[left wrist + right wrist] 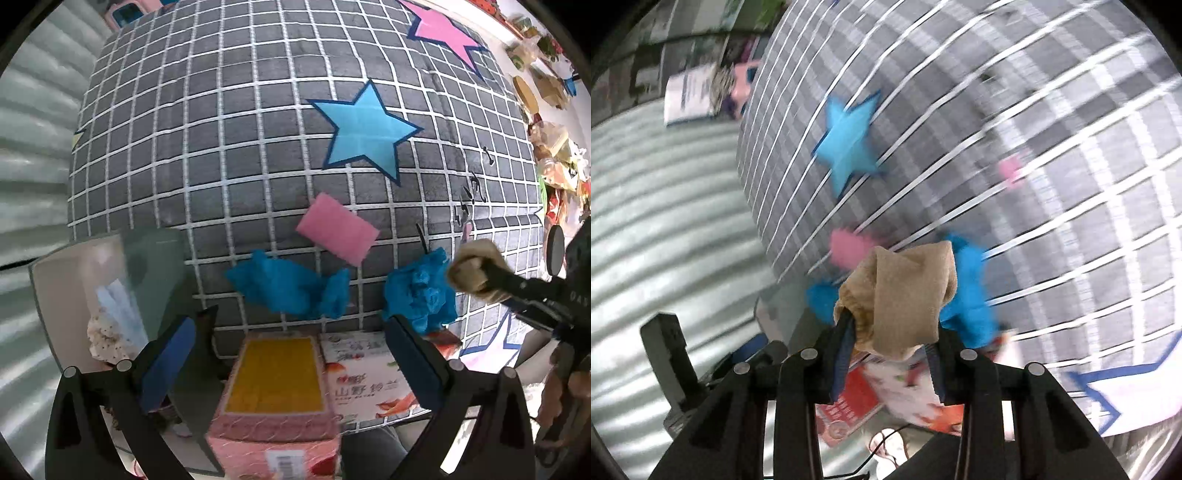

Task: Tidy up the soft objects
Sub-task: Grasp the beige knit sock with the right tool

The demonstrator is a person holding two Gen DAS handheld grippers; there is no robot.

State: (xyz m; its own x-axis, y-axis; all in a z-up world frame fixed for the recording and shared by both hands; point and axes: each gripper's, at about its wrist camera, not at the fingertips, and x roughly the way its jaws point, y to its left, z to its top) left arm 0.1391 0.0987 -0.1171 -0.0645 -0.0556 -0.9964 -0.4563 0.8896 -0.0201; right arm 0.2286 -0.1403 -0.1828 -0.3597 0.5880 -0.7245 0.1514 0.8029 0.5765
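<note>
My right gripper (890, 339) is shut on a beige cloth (901, 295), which bunches up above its fingertips. In the left wrist view that same beige cloth (472, 269) hangs at the right, above the rug. My left gripper (295, 350) points down and stands open, with nothing pinched. Below it lie a pink box with a yellow top (273, 373) and a white printed pack (369, 380). Two crumpled blue cloths (284, 284) (421, 291) and a pink sponge (338, 229) lie on the rug just beyond. The right wrist view is blurred.
A grey grid rug (221, 129) with a blue star (365, 129) and a pink star (443, 33) covers the floor. A translucent bin (110, 295) with soft items stands at the left. Green ribbed matting (29, 147) borders the rug. Clutter (554, 155) lines the right edge.
</note>
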